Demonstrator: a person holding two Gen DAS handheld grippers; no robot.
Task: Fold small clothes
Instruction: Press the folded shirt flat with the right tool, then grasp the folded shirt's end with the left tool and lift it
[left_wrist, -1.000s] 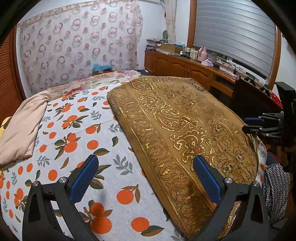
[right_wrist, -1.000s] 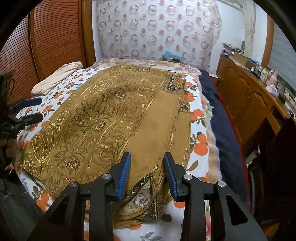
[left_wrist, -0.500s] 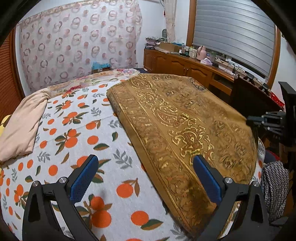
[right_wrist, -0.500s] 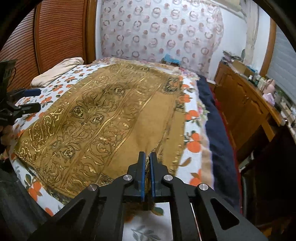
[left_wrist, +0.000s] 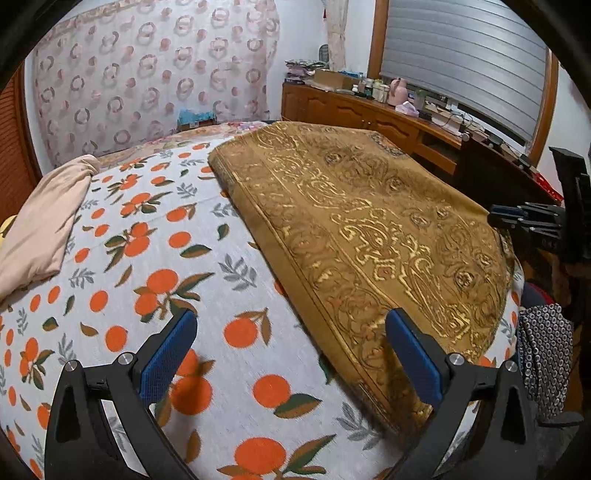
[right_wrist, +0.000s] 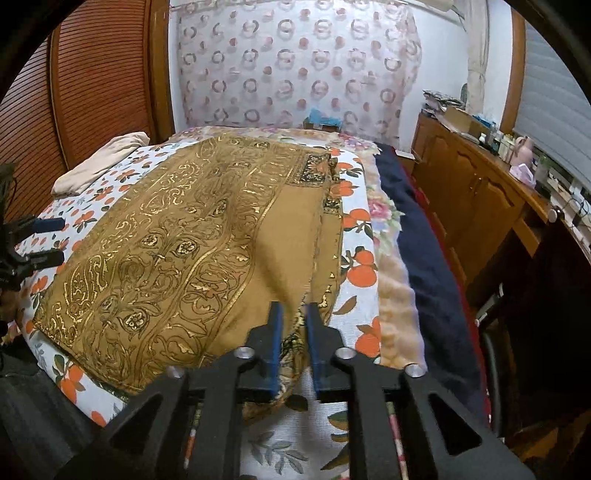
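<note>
Right wrist view: the gold-patterned brown cloth (right_wrist: 192, 258) lies spread flat across the bed (right_wrist: 354, 229), covering most of its orange-print sheet (right_wrist: 364, 317) from about nine o'clock to the centre, its near corner bunched at six o'clock. The right tongs (right_wrist: 293, 325) hang just over that bunched corner; their blue pads have just been opening and stand slightly apart, with cloth below the gap but not pinched. In the left wrist view the cloth (left_wrist: 369, 229) fills the bed from twelve to four o'clock, and the left tongs (left_wrist: 291, 350) are spread wide, straddling its near hem without gripping it. A folded beige garment (left_wrist: 44, 225) rests on the sheet at nine o'clock. A wooden cabinet (right_wrist: 476, 192) stands at three o'clock, a ring-patterned curtain (right_wrist: 295, 66) at twelve.
</note>
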